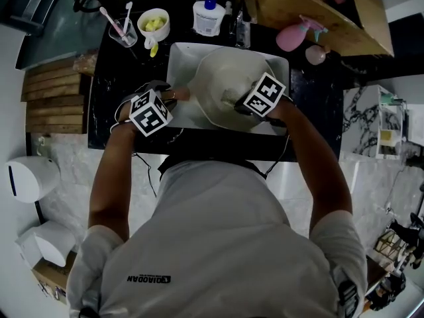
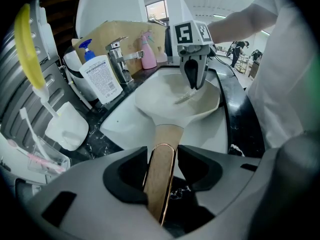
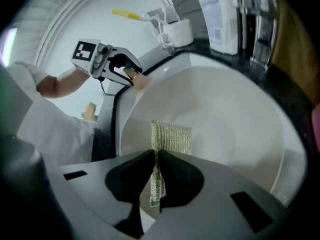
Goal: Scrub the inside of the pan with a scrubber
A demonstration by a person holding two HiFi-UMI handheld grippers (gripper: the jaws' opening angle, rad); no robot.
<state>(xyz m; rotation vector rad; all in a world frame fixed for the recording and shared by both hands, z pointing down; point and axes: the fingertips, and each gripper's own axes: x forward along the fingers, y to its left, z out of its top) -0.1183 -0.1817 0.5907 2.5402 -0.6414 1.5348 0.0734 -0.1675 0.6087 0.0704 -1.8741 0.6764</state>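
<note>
Left tongs (image 2: 161, 168) clamp the wooden pan handle (image 2: 167, 134); right tongs (image 3: 156, 176) pinch a mesh scrubber (image 3: 172, 139).

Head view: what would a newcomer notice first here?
The big white pan over the sink, mid-counter, dominates. The left tongs clamp its wooden handle, while the right tongs hold a greenish mesh scrubber inside the pan.

Wears a white short-sleeved shirt (image 1: 218, 244) with small black letters on the back. Has a grey left gripper (image 2: 161, 173) and right gripper (image 3: 156, 183) with black jaws, each topped with a white cube (image 1: 150, 111) of black square marks.
</note>
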